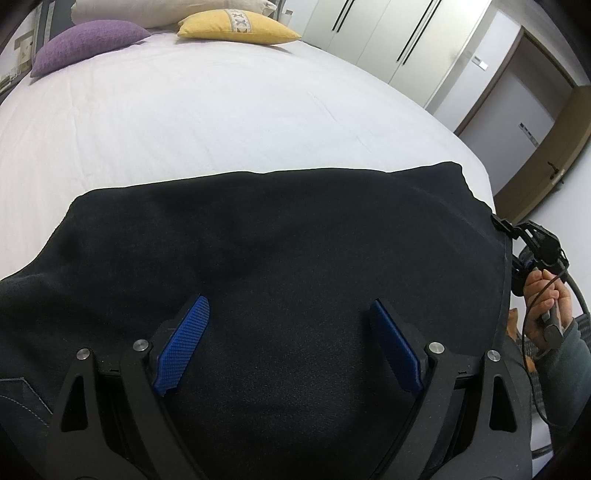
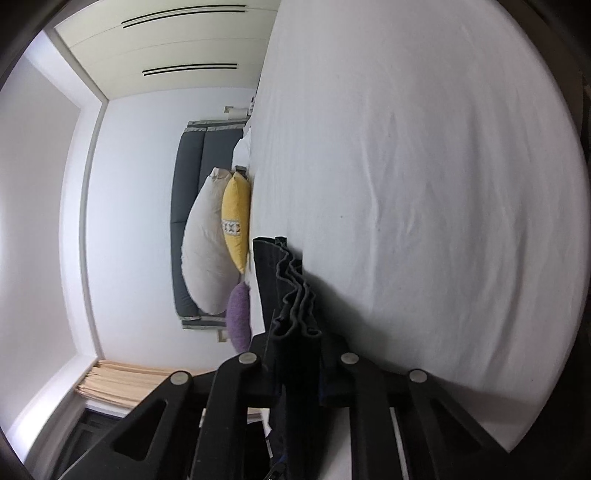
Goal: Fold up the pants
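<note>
Black pants (image 1: 295,240) lie folded across the near end of the bed. My left gripper (image 1: 291,302) hovers just over them, open wide, with blue pads (image 1: 184,347) apart and nothing between them. At the cloth's right edge a person's hand (image 1: 543,302) holds my right gripper (image 1: 498,223). In the right wrist view, rolled sideways, the right gripper (image 2: 295,343) is shut on several stacked layers of the pants (image 2: 291,288) at their edge. Its pads are hidden by the cloth.
The white sheet of the bed (image 1: 221,122) stretches beyond the pants. Purple (image 1: 85,44), yellow (image 1: 240,26) and cream (image 1: 166,11) pillows lie at the headboard. White wardrobe doors (image 1: 388,33) and a room door (image 1: 517,122) stand to the right.
</note>
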A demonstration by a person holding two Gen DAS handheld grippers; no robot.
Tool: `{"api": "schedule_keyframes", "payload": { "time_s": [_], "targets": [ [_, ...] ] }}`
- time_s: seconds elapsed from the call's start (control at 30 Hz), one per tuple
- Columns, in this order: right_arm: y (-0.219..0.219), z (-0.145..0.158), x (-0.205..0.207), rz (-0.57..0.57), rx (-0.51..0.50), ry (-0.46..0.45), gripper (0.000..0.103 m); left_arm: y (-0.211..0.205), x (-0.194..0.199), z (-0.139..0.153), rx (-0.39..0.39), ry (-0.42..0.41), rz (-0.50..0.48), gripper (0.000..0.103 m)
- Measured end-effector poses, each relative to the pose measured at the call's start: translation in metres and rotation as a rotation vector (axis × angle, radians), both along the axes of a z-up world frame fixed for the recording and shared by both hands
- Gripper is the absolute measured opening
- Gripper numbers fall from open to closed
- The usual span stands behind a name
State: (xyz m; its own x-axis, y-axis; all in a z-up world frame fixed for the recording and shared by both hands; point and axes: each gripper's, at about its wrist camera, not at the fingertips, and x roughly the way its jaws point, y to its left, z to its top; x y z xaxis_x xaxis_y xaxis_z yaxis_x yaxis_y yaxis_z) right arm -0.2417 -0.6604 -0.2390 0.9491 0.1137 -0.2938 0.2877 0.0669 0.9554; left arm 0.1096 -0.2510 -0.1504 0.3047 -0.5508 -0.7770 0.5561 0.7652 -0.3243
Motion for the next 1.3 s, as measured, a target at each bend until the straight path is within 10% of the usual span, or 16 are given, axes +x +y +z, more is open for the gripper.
{"api": "schedule_keyframes", "payload": {
  "time_s": [0.27, 0.57, 0.73, 1.2, 1.3],
  "targets": [
    [0.056, 0.086, 0.039, 0.097, -0.413, 0.144, 0.013, 0.021, -0.001, 0.003, -0.018, 0.005, 0.005, 0.089],
    [0.289, 0.121, 0.119, 0.699, -1.275, 0.332, 0.013, 0.051, 0.012, 0.015, -0.147, 0.108, 0.09, 0.089],
    [0.322, 0.083, 0.111, 0.711, -1.257, 0.412, 0.013, 0.07, 0.014, 0.018, -0.272, 0.237, 0.136, 0.089],
    [0.377, 0.112, 0.091, 0.651, -1.581, 0.361, 0.013, 0.068, 0.037, 0.012, -0.41, 0.483, 0.155, 0.096],
    [0.391, 0.113, 0.09, 0.678, -1.622, 0.345, 0.013, 0.073, 0.042, 0.011, -0.389, 0.485, 0.146, 0.077]
  ]
}}
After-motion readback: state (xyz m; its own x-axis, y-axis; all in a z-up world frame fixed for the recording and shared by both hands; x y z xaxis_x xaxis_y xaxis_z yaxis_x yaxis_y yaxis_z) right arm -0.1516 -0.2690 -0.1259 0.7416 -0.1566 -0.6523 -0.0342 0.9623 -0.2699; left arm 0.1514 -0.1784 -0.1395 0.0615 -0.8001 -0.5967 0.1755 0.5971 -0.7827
